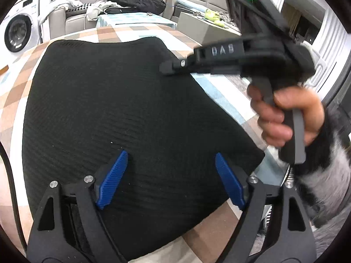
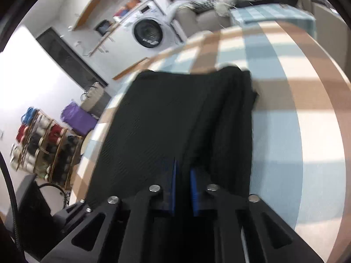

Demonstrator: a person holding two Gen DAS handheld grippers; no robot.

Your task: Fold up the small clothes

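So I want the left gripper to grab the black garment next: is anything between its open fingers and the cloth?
Nothing visible. The left gripper hangs open directly over the black garment, bare fabric between its blue pads. The right gripper is over the garment's far right edge, clear of that gap.

Washing machine [image 2: 149, 32], sofa [image 1: 87, 15] (cluttered)

A black garment [image 1: 122, 114] of finely ribbed knit lay spread flat on a checked cloth of brown, cream and pale blue. In the left wrist view it covered most of the near surface, its far edge slightly rounded and its right edge running diagonally toward the near right corner. In the right wrist view the black garment [image 2: 166, 118] showed lengthwise folds bunched along its right side, with its far edge fairly straight.
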